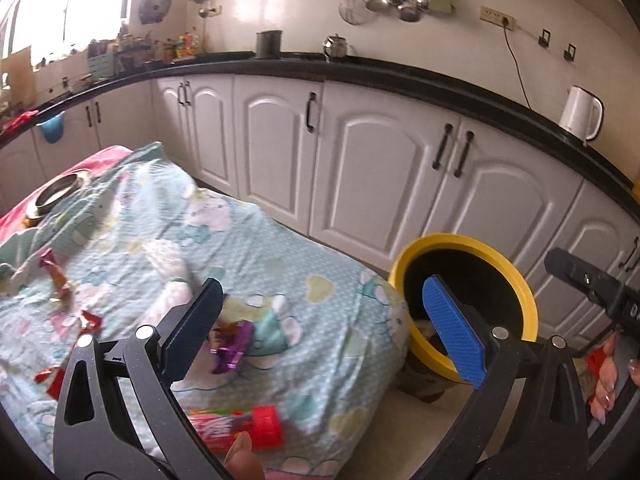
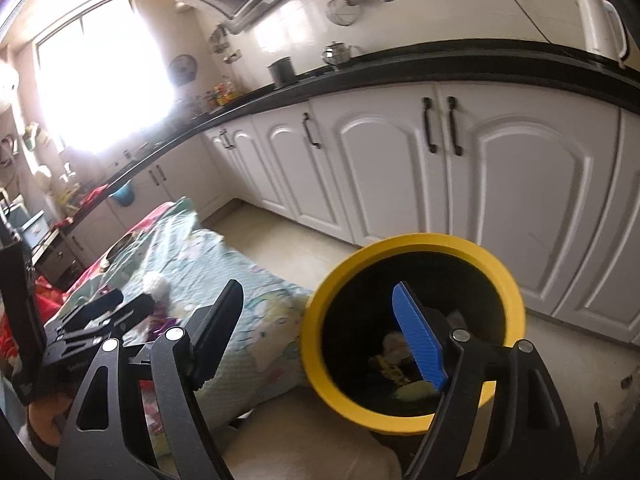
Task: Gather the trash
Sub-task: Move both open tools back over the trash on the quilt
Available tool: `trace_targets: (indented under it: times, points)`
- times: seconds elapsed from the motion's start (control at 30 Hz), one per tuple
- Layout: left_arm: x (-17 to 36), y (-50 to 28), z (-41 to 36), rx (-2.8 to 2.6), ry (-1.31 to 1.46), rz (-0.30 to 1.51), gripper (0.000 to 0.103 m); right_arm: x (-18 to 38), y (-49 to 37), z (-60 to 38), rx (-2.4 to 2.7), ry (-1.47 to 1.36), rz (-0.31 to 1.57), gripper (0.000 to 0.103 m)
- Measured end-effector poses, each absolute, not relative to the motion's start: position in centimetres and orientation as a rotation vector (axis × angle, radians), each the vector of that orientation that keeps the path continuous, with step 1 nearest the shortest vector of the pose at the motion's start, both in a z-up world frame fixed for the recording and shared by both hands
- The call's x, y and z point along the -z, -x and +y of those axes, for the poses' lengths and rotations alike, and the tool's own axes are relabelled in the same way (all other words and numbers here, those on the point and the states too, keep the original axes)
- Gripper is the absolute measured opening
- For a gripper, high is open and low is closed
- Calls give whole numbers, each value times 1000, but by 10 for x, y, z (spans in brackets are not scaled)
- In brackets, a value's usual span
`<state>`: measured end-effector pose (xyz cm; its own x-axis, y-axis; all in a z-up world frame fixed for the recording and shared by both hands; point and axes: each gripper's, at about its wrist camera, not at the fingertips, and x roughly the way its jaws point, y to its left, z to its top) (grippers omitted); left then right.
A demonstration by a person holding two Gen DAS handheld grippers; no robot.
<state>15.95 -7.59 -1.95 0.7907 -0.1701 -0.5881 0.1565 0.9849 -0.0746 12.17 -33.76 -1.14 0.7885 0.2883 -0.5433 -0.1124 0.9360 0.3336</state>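
A yellow-rimmed black bin (image 1: 516, 280) stands on the floor by the table's right end; it also shows in the right wrist view (image 2: 320, 364) with wrappers lying inside. My left gripper (image 1: 320, 312) is open and empty above the table's right end. A purple wrapper (image 1: 232, 348) lies just beyond its left finger. A red tube (image 1: 244, 428), red wrappers (image 1: 90, 320) and an orange wrapper (image 1: 60, 280) lie on the patterned cloth (image 1: 280, 248). My right gripper (image 2: 316, 320) is open and empty over the bin's mouth. The left gripper's body (image 2: 100, 312) shows at the left.
A steel bowl (image 1: 56, 192) sits at the table's far left. A white crumpled tissue (image 1: 168, 264) lies mid-table. White cabinets (image 1: 360, 168) under a black counter run behind, with a white kettle (image 1: 580, 112) on top. A beige cushion (image 2: 304, 440) lies below the bin.
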Motion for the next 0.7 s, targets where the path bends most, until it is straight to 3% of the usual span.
trace_targets:
  times: [0.7]
  points:
    - [4, -144, 7, 2, 68, 576, 92, 3, -112, -222, -544, -80, 631, 78]
